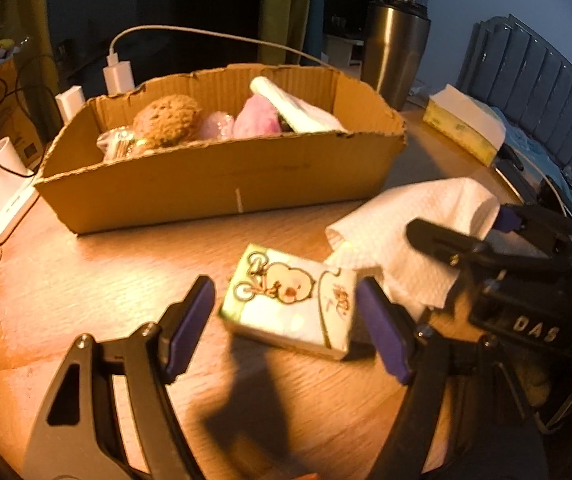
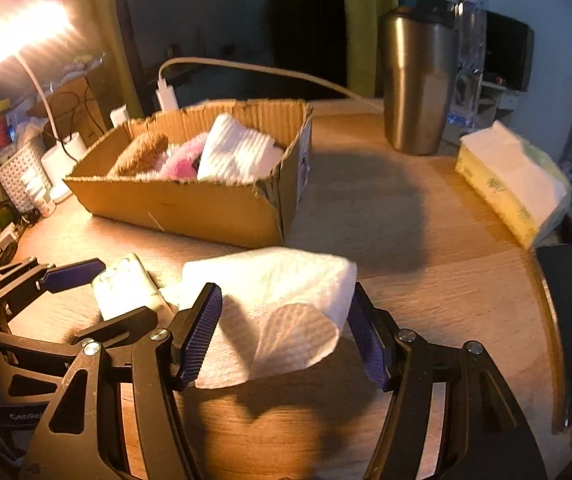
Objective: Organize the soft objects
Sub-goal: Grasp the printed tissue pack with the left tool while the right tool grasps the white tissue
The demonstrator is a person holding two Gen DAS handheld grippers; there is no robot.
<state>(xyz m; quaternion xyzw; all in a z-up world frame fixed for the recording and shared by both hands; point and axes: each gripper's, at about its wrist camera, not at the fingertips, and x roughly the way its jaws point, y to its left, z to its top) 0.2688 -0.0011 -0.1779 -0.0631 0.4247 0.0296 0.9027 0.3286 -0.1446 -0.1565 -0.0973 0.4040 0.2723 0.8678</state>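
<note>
Your left gripper (image 1: 286, 316) stood with jaws wide, holding nothing, the small cartoon-printed tissue pack (image 1: 292, 304) between them on the wooden desk (image 1: 106, 280). Your right gripper (image 2: 286, 332), equally open and empty, straddled the crumpled white paper towel (image 2: 274, 308). Overlapping edges risked dragging both together.

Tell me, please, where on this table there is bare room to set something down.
Bare wood lies between the cardboard box, the steel cup and the tissue box. Another patch sits in front of the box's left end. It is crowded around the tissue pack and paper towel.
</note>
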